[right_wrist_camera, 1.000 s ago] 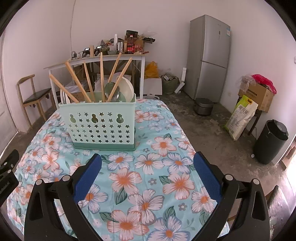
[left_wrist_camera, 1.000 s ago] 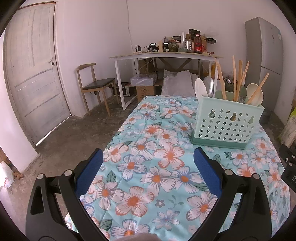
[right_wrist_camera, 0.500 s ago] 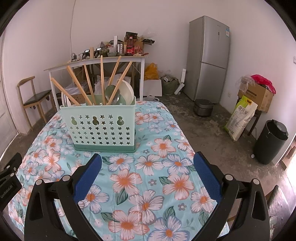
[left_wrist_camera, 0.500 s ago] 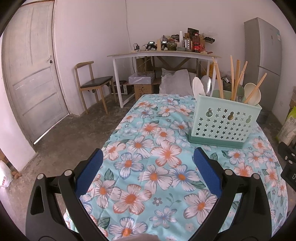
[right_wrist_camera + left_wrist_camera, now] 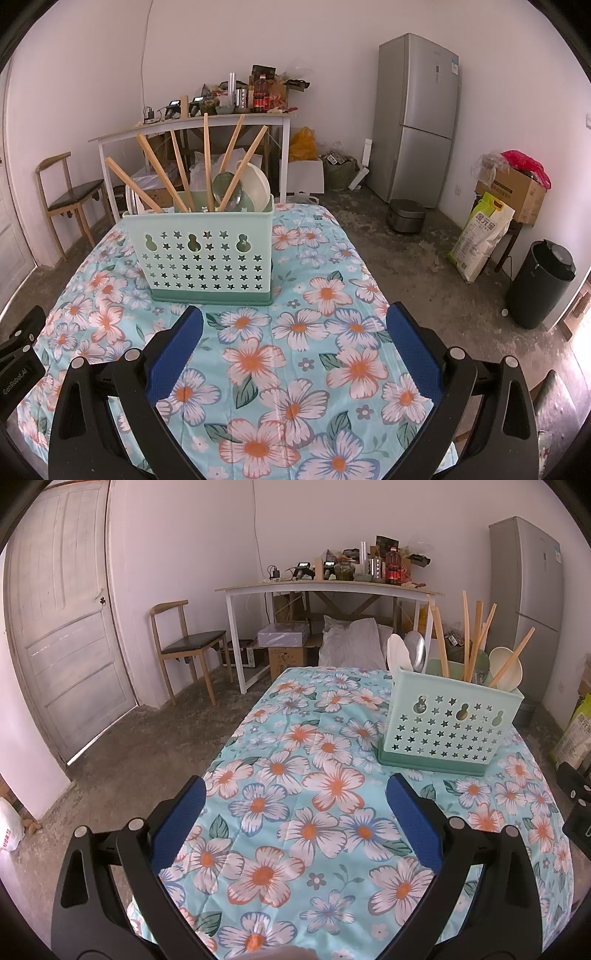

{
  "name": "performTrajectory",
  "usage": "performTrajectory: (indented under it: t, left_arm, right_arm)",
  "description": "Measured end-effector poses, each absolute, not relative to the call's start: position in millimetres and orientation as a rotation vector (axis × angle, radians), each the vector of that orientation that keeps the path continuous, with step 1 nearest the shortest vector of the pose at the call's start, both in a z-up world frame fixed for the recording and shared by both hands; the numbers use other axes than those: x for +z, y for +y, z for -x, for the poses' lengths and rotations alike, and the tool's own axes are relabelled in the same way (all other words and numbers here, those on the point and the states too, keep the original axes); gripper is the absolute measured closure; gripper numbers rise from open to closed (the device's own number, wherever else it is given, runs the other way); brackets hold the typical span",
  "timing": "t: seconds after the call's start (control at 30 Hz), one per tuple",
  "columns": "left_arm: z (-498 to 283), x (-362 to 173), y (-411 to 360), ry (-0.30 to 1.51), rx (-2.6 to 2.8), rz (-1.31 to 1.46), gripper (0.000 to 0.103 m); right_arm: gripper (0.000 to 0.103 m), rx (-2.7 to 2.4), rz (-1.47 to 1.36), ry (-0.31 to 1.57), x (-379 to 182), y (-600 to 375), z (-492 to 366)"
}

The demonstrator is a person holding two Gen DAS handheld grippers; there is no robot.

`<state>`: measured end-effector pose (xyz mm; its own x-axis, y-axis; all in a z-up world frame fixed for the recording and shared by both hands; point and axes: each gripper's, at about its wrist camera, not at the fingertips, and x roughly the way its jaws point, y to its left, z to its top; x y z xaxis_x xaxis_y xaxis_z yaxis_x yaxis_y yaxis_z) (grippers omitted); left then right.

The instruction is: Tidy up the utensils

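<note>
Both left tongs (image 5: 295,805) and right tongs (image 5: 294,325) gape wide, holding nothing, over bare floral tablecloth (image 5: 295,369) short of the utensil caddy (image 5: 207,258).

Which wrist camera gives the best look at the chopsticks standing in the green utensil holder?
The right wrist view: the chopsticks fan out near centre above the utensil holder, each distinct. The left wrist view shows them off to the right, bunched and overlapping.
</note>
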<state>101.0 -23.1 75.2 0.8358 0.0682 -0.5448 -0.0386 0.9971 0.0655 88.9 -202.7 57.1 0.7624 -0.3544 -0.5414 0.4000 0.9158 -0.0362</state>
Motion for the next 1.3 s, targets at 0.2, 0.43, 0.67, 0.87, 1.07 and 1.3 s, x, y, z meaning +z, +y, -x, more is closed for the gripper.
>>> performTrajectory:
  t: [0.2, 0.43, 0.67, 0.87, 1.07, 1.3]
  left_arm:
    - [-100.9, 75.4, -23.0, 0.58, 0.055, -0.053, 0.008]
    - [-100.9, 75.4, -22.3, 0.58, 0.057, -0.052, 0.008]
    - [-100.7, 75.5, -23.2, 0.579, 0.056, -0.051, 0.008]
    - [-100.3, 75.6, -22.0, 0.578, 0.058, -0.05, 0.008]
    - [-100.1, 76.1, -20.6, 0.578, 0.061, -0.049, 0.008]
    - [-99.9, 77.6, -20.0, 0.578, 0.062, -0.048, 0.008]
  right_arm:
    - [0.006, -0.411, -0.084, 0.566, 58.2, -202.0, -88.6]
    - [0.006, -0.41, -0.084, 0.565, 58.6, -201.8, -88.3]
    - [0.006, -0.409, -0.086, 0.566, 58.9, -201.3, -88.4]
    - [0.006, -0.411, -0.085, 0.566, 58.5, -201.8, -88.2]
    - [0.006, -0.41, -0.085, 0.566, 58.4, -201.9, -88.2]
    - [0.006, -0.409, -0.086, 0.564, 59.0, -201.2, -88.2]
